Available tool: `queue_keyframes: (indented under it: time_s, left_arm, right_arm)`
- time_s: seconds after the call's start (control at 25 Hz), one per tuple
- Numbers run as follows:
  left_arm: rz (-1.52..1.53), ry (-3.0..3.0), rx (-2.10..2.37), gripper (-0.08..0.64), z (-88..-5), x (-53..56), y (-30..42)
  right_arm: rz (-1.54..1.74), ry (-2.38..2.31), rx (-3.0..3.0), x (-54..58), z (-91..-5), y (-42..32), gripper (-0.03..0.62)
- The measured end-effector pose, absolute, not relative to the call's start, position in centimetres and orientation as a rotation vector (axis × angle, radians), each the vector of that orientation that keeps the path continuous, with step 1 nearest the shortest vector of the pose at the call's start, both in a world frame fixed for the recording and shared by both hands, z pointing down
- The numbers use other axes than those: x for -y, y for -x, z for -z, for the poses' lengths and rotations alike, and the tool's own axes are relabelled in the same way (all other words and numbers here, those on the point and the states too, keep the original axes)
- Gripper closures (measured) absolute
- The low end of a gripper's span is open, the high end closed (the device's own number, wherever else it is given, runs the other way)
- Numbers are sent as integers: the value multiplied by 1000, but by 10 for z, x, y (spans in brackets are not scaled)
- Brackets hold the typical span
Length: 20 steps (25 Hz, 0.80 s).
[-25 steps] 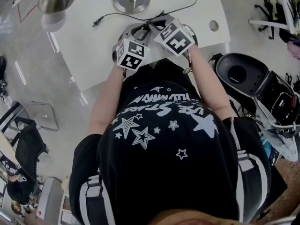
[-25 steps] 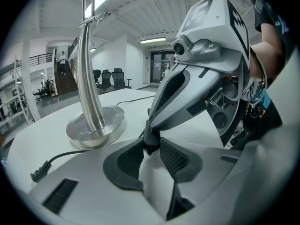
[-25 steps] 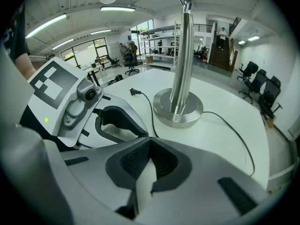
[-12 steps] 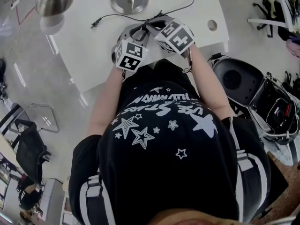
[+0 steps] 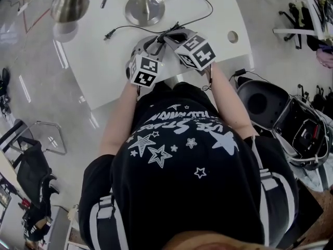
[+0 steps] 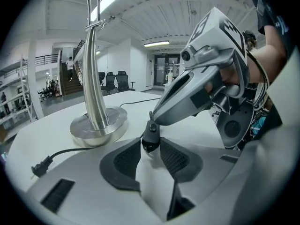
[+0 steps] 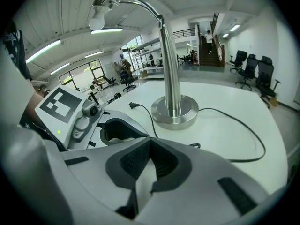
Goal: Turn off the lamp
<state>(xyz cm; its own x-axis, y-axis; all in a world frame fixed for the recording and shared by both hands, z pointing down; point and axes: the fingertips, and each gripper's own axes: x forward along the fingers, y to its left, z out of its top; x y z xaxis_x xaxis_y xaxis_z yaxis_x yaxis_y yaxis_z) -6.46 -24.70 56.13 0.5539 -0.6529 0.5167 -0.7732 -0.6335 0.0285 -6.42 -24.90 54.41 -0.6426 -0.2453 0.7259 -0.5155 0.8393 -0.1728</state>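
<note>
While the left gripper (image 6: 151,148) pins the switch (image 6: 150,138): its jaws stand partly apart, with the small black inline switch caught between the pads at low centre of the left gripper view.
Right gripper (image 7: 149,144): its jaws are brought together into a narrow closed tip with nothing between them. In the left gripper view that tip comes down from the upper right onto the top of the switch.
Lamp (image 7: 169,74): upright on its round metal base at upper centre of the right gripper view, well apart from both grippers. The bulb (image 7: 97,18) is at upper left, and I cannot tell whether it glows.
Cord (image 7: 246,137): it loops over the white table (image 5: 99,61). The plug (image 6: 42,164) lies loose at lower left of the left gripper view.
Step in hand: most likely pressing the switch.
Doing it well: hold the left grip firm and level so the switch cannot roll. Set the closed tip squarely on the button, not the housing edge, press straight down briefly, then check the bulb.
Risk: a sideways push could squirt the switch out of the pads or drag the cord.
</note>
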Motion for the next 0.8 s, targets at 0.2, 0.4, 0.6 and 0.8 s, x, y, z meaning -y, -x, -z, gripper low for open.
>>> queue_keyframes:
  time_s: [0.2, 0.4, 0.6, 0.8]
  left_arm:
    - [-713, -2510, 1234, 434, -564, 242, 74]
    - [-662, -2472, 1345, 433, -555, 231, 80]
    - [-607, -2451, 1421, 433, -533, 213, 77]
    - [-560, -2457, 1472, 432, -511, 186, 75]
  right_arm:
    - [-473, -561, 2286, 246, -540, 47, 586]
    - [-498, -583, 2305, 232, -531, 28, 588]
    - [-510, -593, 2333, 209, -521, 10, 588]
    - [-545, -622, 2373, 178, -507, 0, 588]
